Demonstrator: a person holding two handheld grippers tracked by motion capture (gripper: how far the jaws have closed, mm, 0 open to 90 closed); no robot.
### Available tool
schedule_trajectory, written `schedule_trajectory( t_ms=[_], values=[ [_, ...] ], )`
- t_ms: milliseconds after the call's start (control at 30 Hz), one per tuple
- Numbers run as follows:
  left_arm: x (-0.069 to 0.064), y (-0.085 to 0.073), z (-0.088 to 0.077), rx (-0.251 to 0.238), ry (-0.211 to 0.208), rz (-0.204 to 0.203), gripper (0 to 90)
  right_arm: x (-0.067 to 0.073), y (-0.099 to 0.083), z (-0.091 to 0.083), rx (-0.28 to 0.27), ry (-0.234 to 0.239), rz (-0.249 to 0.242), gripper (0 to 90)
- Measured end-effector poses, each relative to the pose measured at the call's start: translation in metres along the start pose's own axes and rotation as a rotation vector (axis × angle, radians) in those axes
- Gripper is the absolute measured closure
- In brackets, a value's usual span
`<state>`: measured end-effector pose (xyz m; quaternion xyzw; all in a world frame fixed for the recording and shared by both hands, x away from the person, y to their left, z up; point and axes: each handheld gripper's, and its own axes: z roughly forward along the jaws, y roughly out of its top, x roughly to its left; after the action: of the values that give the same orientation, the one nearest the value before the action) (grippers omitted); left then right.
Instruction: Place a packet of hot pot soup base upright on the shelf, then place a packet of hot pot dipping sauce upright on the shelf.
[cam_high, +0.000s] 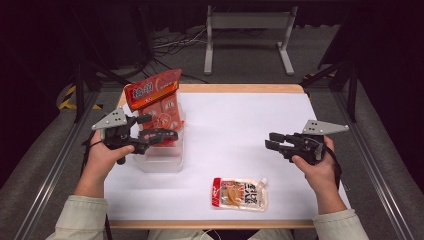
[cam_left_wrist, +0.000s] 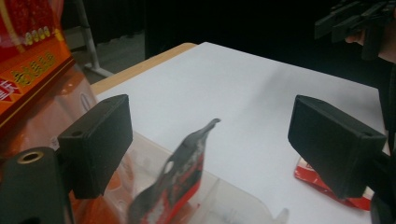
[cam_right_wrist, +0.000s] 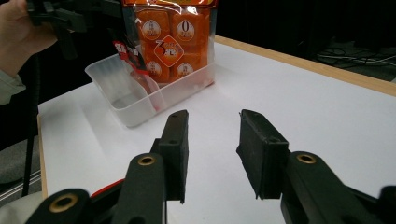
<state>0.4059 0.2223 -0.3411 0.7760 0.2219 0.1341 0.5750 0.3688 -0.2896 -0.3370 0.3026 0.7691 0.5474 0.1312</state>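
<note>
Table (cam_high: 235, 125): white top with a wood edge, beneath both tools.

Clear plastic bin (cam_high: 162, 161): directly under and just ahead of the left tool (cam_high: 156, 127), well apart from the right tool (cam_high: 272, 141). In the right tool view the bin (cam_right_wrist: 122, 95) lies ahead and to the left of that tool's jaws.

Orange snack bag (cam_high: 155, 97): stands upright in the far end of the bin, just beyond the left tool's jaws and rising above them. Left tool view puts it (cam_left_wrist: 28, 65) at the left jaw's outer side, close but, as far as I can tell, not touching.

Small red and silver pouch (cam_left_wrist: 180, 175): stands tilted inside the bin, below and between the left tool's jaws in its own view, its upper tip free. The picture is blurred there, so contact with the pads cannot be confirmed; it looks clear of both. In the right tool view the same pouch (cam_right_wrist: 135, 70) leans in the bin in front of the orange bag.

Flat pouch with red end (cam_high: 240, 193): lies on the table between the two tools, nearer the person's edge, apart from both.

Left tool: jaws spread wide, nothing clamped.

Right tool: hovers over bare table, jaws parted with an empty gap (cam_right_wrist: 212, 154).
</note>
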Motion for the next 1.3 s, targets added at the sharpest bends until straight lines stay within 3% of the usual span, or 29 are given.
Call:
schedule_trajectory(
  t_ms=[100, 300, 567, 800, 1067, 1300],
  values=[
    [-0.015, 0.001, -0.006, -0.002, 0.013, -0.010, 13.8, -0.001, -0.002, -0.002, -0.004, -0.010, 0.004, 61.2],
    [-0.036, 0.005, -0.014, 0.010, -0.017, -0.020, 13.6, 0.000, -0.006, -0.006, -0.009, -0.030, 0.000, 57.2],
    [-0.052, 0.008, -0.013, 0.059, -0.024, -0.006, 14.0, 0.005, -0.011, -0.011, -0.011, -0.043, 0.008, 51.5],
    [-0.057, 0.010, -0.013, 0.060, -0.036, -0.003, 14.2, 0.015, -0.018, -0.010, 0.046, -0.031, 0.010, 48.2],
    [-0.058, 0.010, -0.013, 0.076, -0.035, 0.004, 14.4, 0.022, -0.031, 0.003, 0.158, -0.022, -0.002, 45.2],
    [-0.059, 0.009, -0.011, 0.092, -0.034, 0.004, 14.7, 0.028, -0.045, 0.015, 0.230, 0.030, 0.008, 45.8]
  ],
)
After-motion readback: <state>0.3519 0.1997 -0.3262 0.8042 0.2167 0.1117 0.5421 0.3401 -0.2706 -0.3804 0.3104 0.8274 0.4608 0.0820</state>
